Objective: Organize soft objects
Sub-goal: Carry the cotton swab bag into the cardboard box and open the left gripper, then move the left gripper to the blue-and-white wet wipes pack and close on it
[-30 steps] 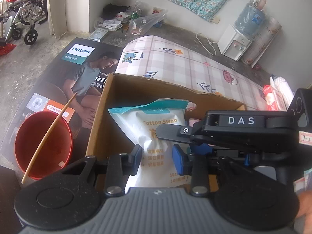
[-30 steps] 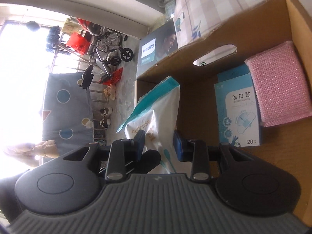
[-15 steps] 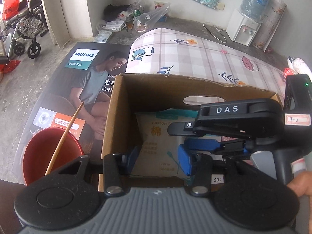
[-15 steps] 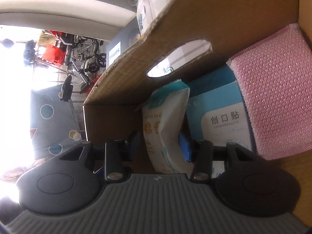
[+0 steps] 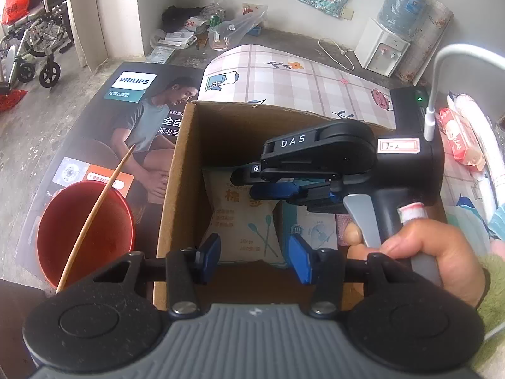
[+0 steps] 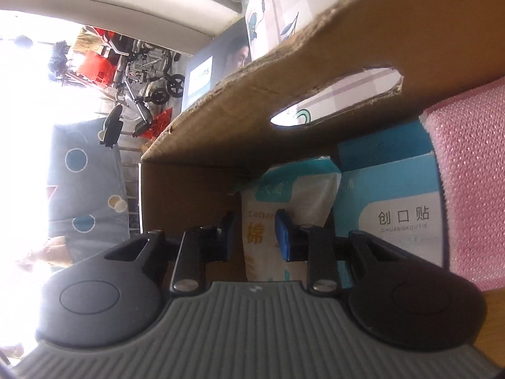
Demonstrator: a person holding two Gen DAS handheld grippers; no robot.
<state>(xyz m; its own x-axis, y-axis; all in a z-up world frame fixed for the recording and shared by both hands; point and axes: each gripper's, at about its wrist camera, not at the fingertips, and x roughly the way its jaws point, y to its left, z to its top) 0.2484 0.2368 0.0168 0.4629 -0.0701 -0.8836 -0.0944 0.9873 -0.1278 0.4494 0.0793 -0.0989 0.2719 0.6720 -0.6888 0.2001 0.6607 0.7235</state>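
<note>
A white and teal cotton swab bag (image 5: pixel 243 218) lies on the floor of the cardboard box (image 5: pixel 176 189), at its left side. My right gripper (image 6: pixel 254 237) is deep inside the box, jaws open around the bag (image 6: pixel 268 218) without pinching it; in the left wrist view (image 5: pixel 268 183) it hangs over the bag. A blue plaster box (image 6: pixel 388 208) and a pink sponge cloth (image 6: pixel 473 183) lie beside the bag. My left gripper (image 5: pixel 254 252) is open and empty above the box's near edge.
A red bowl (image 5: pixel 85 230) with a wooden stick (image 5: pixel 98 211) stands left of the box on a Philips poster (image 5: pixel 132 120). A checked cloth (image 5: pixel 284 85) lies behind the box. Tissue packs (image 5: pixel 460 139) sit at the right.
My right gripper carried the cotton swab bag down into the box, laid it flat on the bottom and opened its jaws. My left gripper rose slightly and stayed open.
</note>
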